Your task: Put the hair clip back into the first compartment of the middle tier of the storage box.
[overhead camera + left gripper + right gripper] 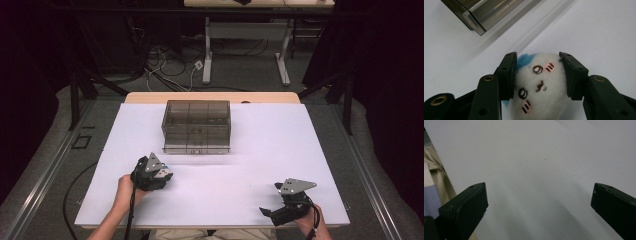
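**Plush gripped, box ahead**

The left gripper (537, 75) clamps a white plush (539, 85) low over the table (280, 145), near the closed box (196, 126). The right gripper (537, 202) idles, jaws wide, empty. Next probably: opening the box.

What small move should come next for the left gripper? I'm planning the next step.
Probably lift the plush toy toward the smoky plastic box: the left gripper already has its jaws closed on the toy, and the box sits just ahead.
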{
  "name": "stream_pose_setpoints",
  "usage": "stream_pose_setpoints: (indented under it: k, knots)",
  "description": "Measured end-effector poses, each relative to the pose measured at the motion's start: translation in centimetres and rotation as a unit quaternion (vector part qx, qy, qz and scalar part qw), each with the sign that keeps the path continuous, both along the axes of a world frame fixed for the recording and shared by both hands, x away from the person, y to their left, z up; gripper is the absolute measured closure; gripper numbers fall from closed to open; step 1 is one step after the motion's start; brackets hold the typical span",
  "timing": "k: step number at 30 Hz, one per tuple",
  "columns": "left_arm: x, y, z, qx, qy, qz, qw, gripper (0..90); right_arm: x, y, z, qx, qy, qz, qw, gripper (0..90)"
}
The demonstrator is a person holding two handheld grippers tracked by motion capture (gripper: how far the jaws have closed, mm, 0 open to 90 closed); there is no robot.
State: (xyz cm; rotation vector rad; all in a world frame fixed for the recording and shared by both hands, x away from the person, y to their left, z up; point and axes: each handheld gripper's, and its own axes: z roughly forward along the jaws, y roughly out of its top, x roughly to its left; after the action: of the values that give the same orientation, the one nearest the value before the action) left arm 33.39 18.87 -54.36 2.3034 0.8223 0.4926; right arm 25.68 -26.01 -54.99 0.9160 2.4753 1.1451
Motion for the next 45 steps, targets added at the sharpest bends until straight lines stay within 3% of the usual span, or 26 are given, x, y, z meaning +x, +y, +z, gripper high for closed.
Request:
stream_pose_setpoints:
  k: [6, 17, 18, 20, 22, 41, 45]
  knots:
    - [-0.2, 0.1, 0.4, -0.015, -0.010, 0.003, 0.9998, 51.1, 0.0, 0.0, 0.0, 0.001, -0.001, -0.001, 1.0000, 0.4]
    - [-0.6, 0.0, 1.0, -0.020, -0.029, 0.005, 0.9993, 51.1, 0.0, 0.0, -0.1, 0.014, -0.007, -0.003, 0.9999, 0.4]
    - [-0.6, -0.1, 1.0, -0.023, -0.032, 0.005, 0.9992, 51.1, 0.0, 0.0, 0.1, 0.003, -0.001, -0.003, 1.0000, 0.4]
    - [-0.7, -0.1, 1.2, -0.020, -0.032, 0.003, 0.9993, 51.1, 0.0, 0.1, -0.1, 0.014, -0.007, -0.004, 0.9999, 0.4]
    - [-0.7, -0.2, 1.2, -0.022, -0.038, 0.004, 0.9990, 51.1, 0.1, 0.0, 0.0, 0.004, -0.001, 0.001, 1.0000, 0.4]
    - [-0.8, -0.6, 2.3, -0.027, -0.067, 0.001, 0.9974, 51.1, 0.2, 0.0, 0.0, 0.000, -0.003, 0.004, 1.0000, 0.5]
    - [-0.7, -0.8, 2.4, -0.040, -0.066, 0.005, 0.9970, 51.2, 0.1, 0.1, 0.0, 0.005, -0.003, -0.002, 1.0000, 0.4]
